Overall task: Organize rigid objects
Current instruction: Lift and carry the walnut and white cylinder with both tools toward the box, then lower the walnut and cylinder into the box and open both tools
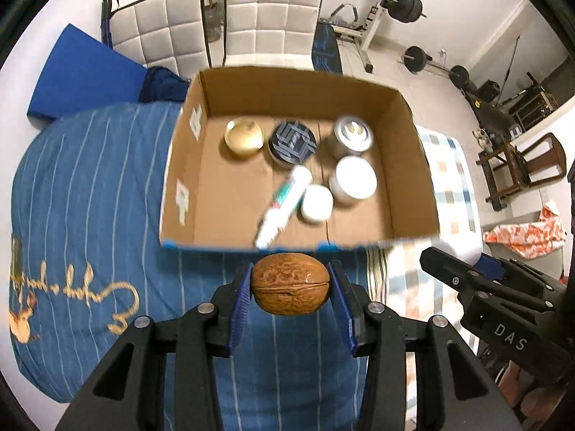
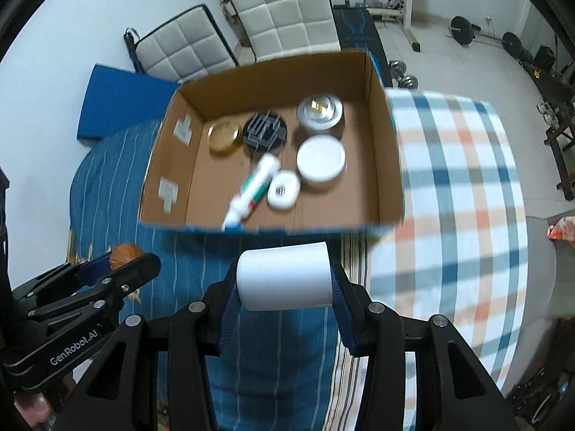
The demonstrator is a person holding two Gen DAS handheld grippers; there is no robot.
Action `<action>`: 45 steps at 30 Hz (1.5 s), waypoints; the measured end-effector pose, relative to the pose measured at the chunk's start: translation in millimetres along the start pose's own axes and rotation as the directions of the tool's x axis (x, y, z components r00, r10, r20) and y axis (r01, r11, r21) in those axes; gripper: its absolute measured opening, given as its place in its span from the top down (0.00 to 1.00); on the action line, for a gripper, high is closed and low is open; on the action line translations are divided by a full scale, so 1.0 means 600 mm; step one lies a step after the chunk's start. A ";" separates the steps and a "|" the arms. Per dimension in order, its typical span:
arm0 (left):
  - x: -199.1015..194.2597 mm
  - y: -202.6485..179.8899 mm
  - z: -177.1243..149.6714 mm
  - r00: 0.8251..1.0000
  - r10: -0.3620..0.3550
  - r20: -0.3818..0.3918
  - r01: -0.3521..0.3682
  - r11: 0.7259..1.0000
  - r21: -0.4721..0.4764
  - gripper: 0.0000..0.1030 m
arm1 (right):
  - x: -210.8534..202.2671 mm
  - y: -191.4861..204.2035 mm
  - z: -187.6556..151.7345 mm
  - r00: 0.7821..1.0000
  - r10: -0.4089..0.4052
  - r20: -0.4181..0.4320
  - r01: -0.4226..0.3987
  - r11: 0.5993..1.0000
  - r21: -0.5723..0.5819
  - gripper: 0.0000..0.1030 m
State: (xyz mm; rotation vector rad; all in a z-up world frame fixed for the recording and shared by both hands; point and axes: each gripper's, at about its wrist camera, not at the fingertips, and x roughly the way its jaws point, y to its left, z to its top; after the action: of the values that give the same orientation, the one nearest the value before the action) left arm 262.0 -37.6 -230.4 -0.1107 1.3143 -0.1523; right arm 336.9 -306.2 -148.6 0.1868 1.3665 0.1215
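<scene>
My left gripper [image 1: 290, 282] is shut on a brown walnut-shaped shell [image 1: 290, 283], held just short of the near wall of an open cardboard box [image 1: 413, 165]. My right gripper [image 2: 284, 280] is shut on a white cylinder [image 2: 285, 274], also just short of the box [image 2: 386, 165]. Inside the box lie a gold lid [image 1: 243, 135], a dark patterned jar [image 1: 291, 140], a silver tin [image 1: 350, 134], a white jar [image 1: 354, 177], a small white container [image 1: 316, 203] and a white tube [image 1: 284, 206]. The right gripper also shows in the left wrist view [image 1: 463, 262], and the left gripper in the right wrist view [image 2: 118, 258].
The box sits on a bed with a blue striped cover [image 1: 90, 186] and a checked blanket [image 2: 460, 194] to its right. Two white padded chairs [image 1: 273, 14], a blue mat [image 1: 82, 75] and weight equipment [image 1: 406, 3] stand beyond the bed.
</scene>
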 end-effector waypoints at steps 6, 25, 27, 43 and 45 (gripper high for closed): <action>0.054 0.015 0.064 0.999 0.037 -0.014 -0.036 0.999 0.006 0.62 | 0.066 -0.013 0.060 0.998 -0.048 -0.044 0.049 0.999 0.017 0.53; 0.260 0.055 0.138 0.975 0.096 -0.199 -0.095 0.995 0.013 0.62 | 0.279 -0.054 0.106 0.953 -0.123 -0.276 0.137 0.990 0.033 0.53; 0.282 0.063 0.139 0.969 0.097 -0.227 -0.097 0.995 0.008 0.62 | 0.295 -0.055 0.105 0.945 -0.123 -0.303 0.138 0.990 0.029 0.53; 0.358 0.103 0.134 0.936 0.086 -0.340 -0.096 0.995 -0.012 0.62 | 0.361 -0.064 0.105 0.905 -0.163 -0.393 0.180 0.984 0.005 0.53; 0.358 0.108 0.134 0.936 0.082 -0.342 -0.092 0.996 -0.013 0.62 | 0.362 -0.064 0.102 0.903 -0.164 -0.396 0.182 0.983 0.007 0.53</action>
State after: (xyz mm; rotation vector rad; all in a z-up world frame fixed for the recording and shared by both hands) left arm 395.7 -11.4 -426.0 -0.0516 1.6659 -0.0784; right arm 439.6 -305.2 -353.4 0.0771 1.7837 -0.0232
